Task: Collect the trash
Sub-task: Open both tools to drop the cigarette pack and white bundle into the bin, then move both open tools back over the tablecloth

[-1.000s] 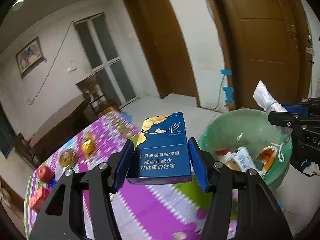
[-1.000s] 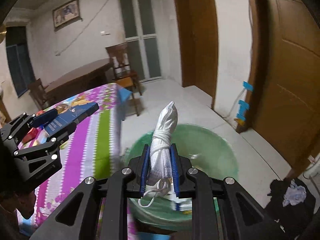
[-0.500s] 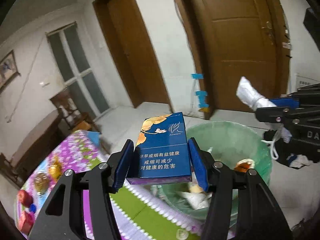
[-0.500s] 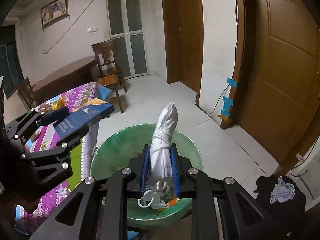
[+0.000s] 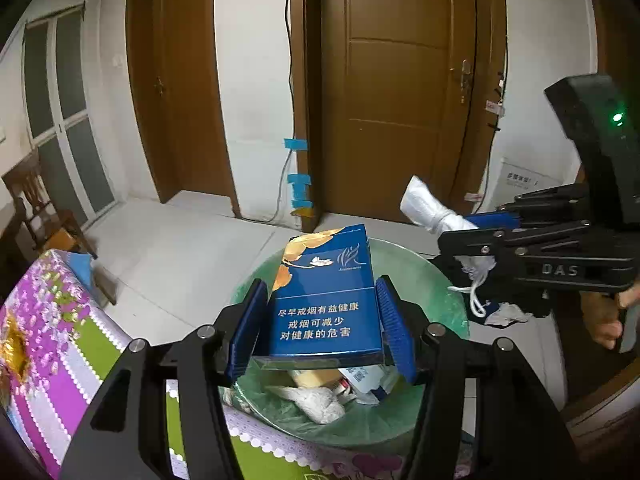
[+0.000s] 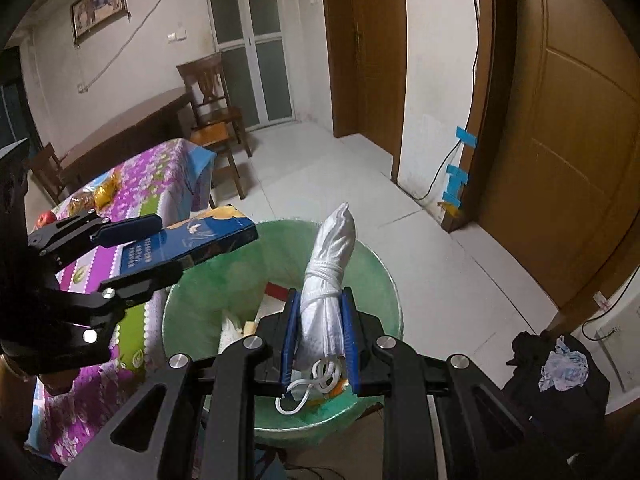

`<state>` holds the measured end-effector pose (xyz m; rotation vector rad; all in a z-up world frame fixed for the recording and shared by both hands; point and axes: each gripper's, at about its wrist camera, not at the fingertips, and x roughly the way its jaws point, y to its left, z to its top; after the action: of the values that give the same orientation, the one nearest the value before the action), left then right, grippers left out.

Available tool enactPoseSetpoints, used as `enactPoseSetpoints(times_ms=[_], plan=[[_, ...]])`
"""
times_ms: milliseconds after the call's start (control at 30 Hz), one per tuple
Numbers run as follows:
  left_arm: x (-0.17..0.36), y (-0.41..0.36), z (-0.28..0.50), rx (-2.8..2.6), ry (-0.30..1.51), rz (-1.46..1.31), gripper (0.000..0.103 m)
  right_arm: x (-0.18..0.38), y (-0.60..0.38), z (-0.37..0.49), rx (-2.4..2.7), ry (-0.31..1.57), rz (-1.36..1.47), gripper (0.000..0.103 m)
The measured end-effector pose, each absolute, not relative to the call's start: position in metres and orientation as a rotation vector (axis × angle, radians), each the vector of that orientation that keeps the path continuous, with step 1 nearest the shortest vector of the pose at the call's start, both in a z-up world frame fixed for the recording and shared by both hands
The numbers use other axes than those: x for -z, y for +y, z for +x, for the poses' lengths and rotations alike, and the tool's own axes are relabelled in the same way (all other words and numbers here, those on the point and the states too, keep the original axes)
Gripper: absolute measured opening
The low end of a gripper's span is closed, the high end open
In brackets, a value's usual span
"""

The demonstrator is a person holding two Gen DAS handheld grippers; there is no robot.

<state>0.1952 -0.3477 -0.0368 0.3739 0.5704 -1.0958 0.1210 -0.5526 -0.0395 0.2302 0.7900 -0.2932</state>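
Floor tiles (image 6: 344, 184) of pale grey fill the room between two brown doors (image 5: 400, 92) and a glazed door at the back; a wooden chair (image 6: 212, 108) stands near a dark table against the far wall; a tabletop (image 6: 132, 184) under a purple, green and white flowered cloth lies to the left, with an apple (image 6: 46, 219) and gold-wrapped snacks (image 6: 105, 192) on it, well apart from the grippers; just beside its near edge stands a round bin lined with a green bag (image 6: 372, 276), already holding paper scraps, a crumpled tissue and a flat carton; a black bag (image 6: 560, 384) with a crumpled rag on top sits on the floor to the right of the bin.

The left gripper (image 5: 320, 328) is clenched on a blue cigarette pack (image 5: 324, 296) printed with white Chinese text and a gold flower, its blue pads pressed to the long sides, the pack held flat and poking out over the bin's left rim; the right gripper (image 6: 318, 340) grasps a rolled white face mask (image 6: 328, 280) bound with its own ear loop, held upright above the bin's opening, one loose loop dangling below the pads.
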Motion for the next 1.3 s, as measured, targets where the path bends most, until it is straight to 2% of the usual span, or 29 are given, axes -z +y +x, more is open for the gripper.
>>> enactPoseSetpoints(times_ms=[133,233,767,833,1133,1300], plan=[[0.042,-0.352,0.196,1.098,0.574,0.391,0.055,0.047,-0.551,0.130,0.279,0.824,0.237,0.023],[0.047,-0.358,0.199,1.056,0.611,0.410,0.072,0.057,-0.552,0.138,0.274,0.846,0.252,0.043],[0.044,-0.337,0.200,0.947,0.603,0.386,0.072,0.064,-0.548,0.131,0.314,0.817,0.259,0.043],[0.042,-0.324,0.199,0.903,0.594,0.375,0.076,0.060,-0.538,0.129,0.320,0.783,0.227,0.043],[0.034,-0.218,0.204,0.732,0.597,0.281,0.078,0.037,-0.473,0.144,0.178,0.591,0.230,0.043],[0.020,-0.130,0.199,0.667,0.579,0.225,0.082,0.037,-0.430,0.178,0.071,0.590,0.235,0.043]])
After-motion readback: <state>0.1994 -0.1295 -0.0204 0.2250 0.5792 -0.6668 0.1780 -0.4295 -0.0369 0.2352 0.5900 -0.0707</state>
